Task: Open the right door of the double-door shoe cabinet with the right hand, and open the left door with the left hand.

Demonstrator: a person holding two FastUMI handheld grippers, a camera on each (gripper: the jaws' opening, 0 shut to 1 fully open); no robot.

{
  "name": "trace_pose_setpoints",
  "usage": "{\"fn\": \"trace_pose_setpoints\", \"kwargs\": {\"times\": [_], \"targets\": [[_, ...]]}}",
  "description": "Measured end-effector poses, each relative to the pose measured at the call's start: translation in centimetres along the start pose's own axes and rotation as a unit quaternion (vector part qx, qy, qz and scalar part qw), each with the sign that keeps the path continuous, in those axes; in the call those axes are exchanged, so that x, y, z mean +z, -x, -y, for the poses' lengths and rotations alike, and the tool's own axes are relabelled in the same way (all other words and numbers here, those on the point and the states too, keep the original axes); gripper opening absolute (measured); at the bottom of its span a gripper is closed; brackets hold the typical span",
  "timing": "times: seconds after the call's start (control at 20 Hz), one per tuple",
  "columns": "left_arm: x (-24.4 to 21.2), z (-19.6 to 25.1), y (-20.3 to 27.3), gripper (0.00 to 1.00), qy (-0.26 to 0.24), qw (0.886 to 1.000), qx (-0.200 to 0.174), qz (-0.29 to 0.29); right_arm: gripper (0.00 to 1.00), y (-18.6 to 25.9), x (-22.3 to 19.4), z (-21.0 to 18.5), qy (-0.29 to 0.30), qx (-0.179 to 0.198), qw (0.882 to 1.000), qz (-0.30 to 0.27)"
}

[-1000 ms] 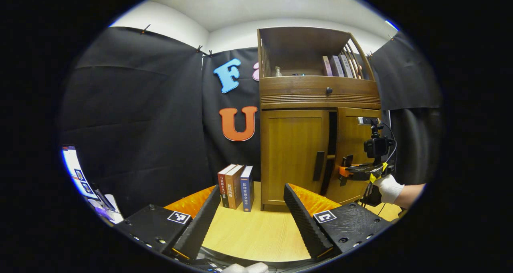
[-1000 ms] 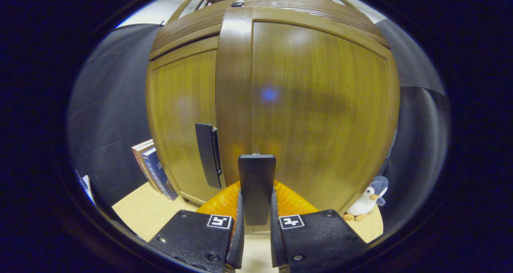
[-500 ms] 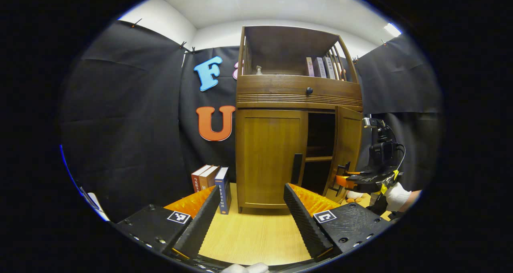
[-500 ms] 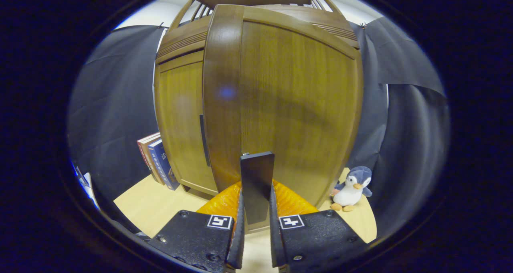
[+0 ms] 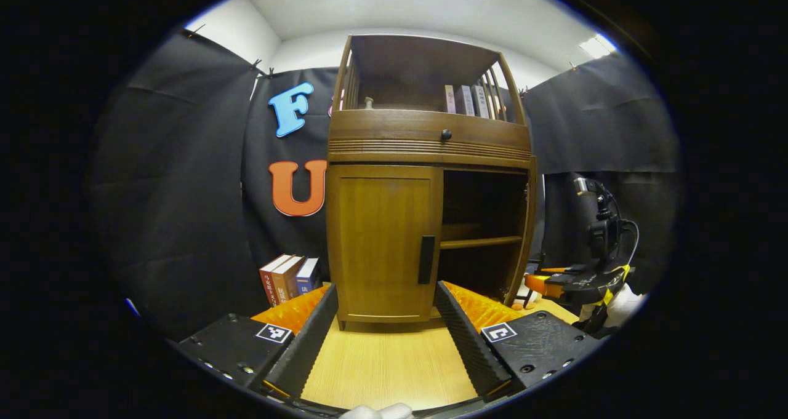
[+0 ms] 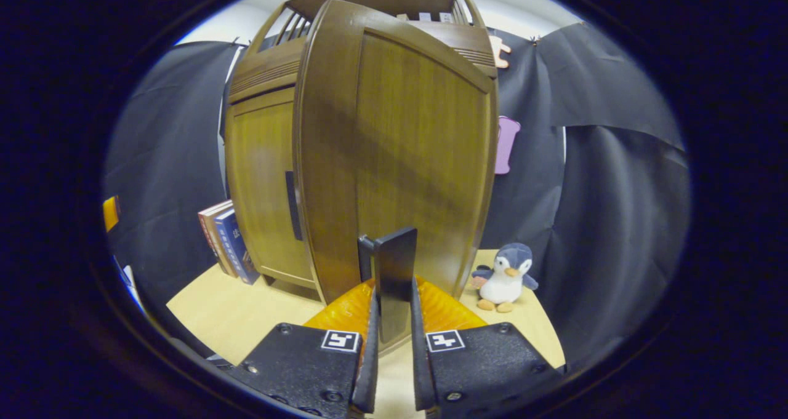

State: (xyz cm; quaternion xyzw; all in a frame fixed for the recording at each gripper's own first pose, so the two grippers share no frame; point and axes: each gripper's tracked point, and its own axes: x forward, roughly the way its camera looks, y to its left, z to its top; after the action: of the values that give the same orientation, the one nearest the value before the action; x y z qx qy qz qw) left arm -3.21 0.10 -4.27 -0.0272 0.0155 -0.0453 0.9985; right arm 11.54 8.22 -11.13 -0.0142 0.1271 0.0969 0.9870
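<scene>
The brown wooden shoe cabinet [image 5: 425, 142] stands on the table. Its left door [image 5: 381, 240] is closed, and its black handle [image 5: 426, 259] sits at the door's inner edge. The right door [image 6: 418, 160] stands swung wide, edge-on in the left gripper view [image 5: 524, 234], baring dark inner shelves [image 5: 480, 242]. My right gripper [image 6: 392, 296] is shut on that door's black handle [image 6: 394, 271]; it also shows farther off [image 5: 554, 280], held by a gloved hand [image 5: 622, 302]. My left gripper [image 5: 385, 288] is open, low in front of the left door and apart from it.
Three books [image 5: 286, 277] stand upright left of the cabinet. A plush penguin [image 6: 505, 277] sits on the light wooden table [image 5: 388, 370] to the right of the open door. Books [image 5: 465, 99] and a small bottle [image 5: 368, 103] stand on the cabinet's top shelf above a drawer knob [image 5: 444, 135].
The right door has swung from a narrow gap to wide open, my right gripper moving with its handle. My left gripper has shifted so that the cabinet now lies straight ahead.
</scene>
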Motion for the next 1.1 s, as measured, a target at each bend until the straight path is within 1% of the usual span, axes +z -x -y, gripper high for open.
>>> {"fn": "trace_pose_setpoints", "kwargs": {"times": [0.25,0.35,0.45,0.5,0.55,0.6,0.75,0.9,1.1], "targets": [[0.0,2.1,-0.6,0.96,0.003,1.000,-0.029,0.004,0.23,2.0,-0.9,3.5,-0.020,-0.031,0.999,-0.006],[-0.2,3.0,-0.9,0.96,0.004,0.999,-0.042,0.003,0.19,2.7,-1.3,5.3,-0.025,-0.048,0.998,-0.009],[-0.4,3.8,-1.4,0.96,0.004,0.999,-0.054,0.000,0.14,3.5,-1.6,7.8,-0.028,-0.077,0.997,-0.013],[-0.3,4.4,-1.4,0.96,0.005,0.998,-0.060,0.001,0.10,3.7,-1.6,9.0,-0.032,-0.087,0.996,-0.014],[-0.2,4.7,-1.5,0.96,0.005,0.998,-0.065,0.002,0.08,4.0,-1.7,9.7,-0.038,-0.091,0.995,-0.014],[-0.2,5.1,-1.6,0.96,0.005,0.998,-0.069,0.004,0.05,4.2,-1.6,10.4,-0.045,-0.088,0.995,-0.012],[0.0,5.9,-2.0,0.95,0.004,0.997,-0.079,0.005,0.04,4.5,-2.0,12.4,-0.053,-0.086,0.995,-0.003],[-0.3,6.3,-2.3,0.96,0.000,0.996,-0.084,0.004,0.04,4.5,-2.0,13.7,-0.059,-0.069,0.996,0.002],[-0.6,6.5,-2.7,0.96,0.001,0.996,-0.085,0.001,0.04,4.3,-1.9,15.2,-0.050,-0.041,0.998,0.007]]}}
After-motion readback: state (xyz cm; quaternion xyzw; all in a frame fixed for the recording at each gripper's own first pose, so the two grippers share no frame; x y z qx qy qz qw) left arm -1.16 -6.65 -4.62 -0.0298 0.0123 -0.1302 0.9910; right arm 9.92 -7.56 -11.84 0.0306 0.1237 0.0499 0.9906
